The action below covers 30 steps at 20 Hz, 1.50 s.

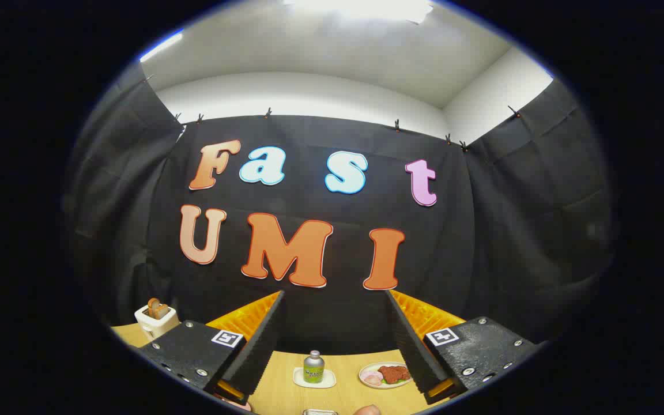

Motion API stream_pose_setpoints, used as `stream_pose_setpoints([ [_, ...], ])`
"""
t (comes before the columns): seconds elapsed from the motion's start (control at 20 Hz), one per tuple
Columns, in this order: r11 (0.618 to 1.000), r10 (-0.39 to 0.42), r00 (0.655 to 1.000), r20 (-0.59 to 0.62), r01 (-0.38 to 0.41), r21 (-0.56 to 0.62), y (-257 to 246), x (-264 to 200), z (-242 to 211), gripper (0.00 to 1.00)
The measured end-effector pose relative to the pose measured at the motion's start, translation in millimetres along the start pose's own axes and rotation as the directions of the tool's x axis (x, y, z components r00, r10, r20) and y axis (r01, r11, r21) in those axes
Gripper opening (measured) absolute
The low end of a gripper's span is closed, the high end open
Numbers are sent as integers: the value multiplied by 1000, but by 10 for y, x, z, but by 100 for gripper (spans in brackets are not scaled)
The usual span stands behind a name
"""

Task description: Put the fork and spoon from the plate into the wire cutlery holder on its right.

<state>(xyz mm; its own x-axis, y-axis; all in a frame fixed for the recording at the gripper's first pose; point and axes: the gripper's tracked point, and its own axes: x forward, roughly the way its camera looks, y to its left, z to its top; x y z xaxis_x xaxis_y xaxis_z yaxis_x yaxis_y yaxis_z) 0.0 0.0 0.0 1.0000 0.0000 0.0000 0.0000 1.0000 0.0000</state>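
Wood-toned table (343, 397) lies low between the fingers, and on it a small green bottle (313, 366) stands upright on a pale coaster (300, 380). The gripper (334, 294) is spread wide with nothing between its fingers, which point mostly at the dark booth wall above the bottle. Just right of the bottle sits a plate (366, 369) bearing reddish-brown and pink food; whether this is the task's plate cannot be told, and no cutlery can be made out on it. Nearer than the bottle a grey metal edge (319, 411) peeks up, too cut off to identify. Far left of the bottle stands a white toaster (156, 320) with toast in it. Where the fork, the spoon and the holder lie cannot be told from this angle; they are probably nearer and lower than the bottle. As a judgement, the fork and spoon would be light, stiff, thin and rather slippery, lying flat, so the surest hold would be across the narrow handle near its middle, best where it rises off a plate rim, with the fingers closed square to stop it twisting. The bottle's label is too small to read. Square black-and-white markers sit on the gripper's body and carry no words.
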Motion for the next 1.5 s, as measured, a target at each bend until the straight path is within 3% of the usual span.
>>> stream_pose_setpoints([
  [0.4,999,47,999,8,-47,4,294,-13,222,99],
  [0.8,996,84,996,-36,-83,38,377,-58,172,99],
  [1.1,992,121,985,-120,-117,39,514,-114,-161,99],
  [1.3,982,187,952,-243,-178,61,773,-224,-649,99],
  [1.5,962,274,896,-349,-255,100,1140,-343,-1086,99],
])
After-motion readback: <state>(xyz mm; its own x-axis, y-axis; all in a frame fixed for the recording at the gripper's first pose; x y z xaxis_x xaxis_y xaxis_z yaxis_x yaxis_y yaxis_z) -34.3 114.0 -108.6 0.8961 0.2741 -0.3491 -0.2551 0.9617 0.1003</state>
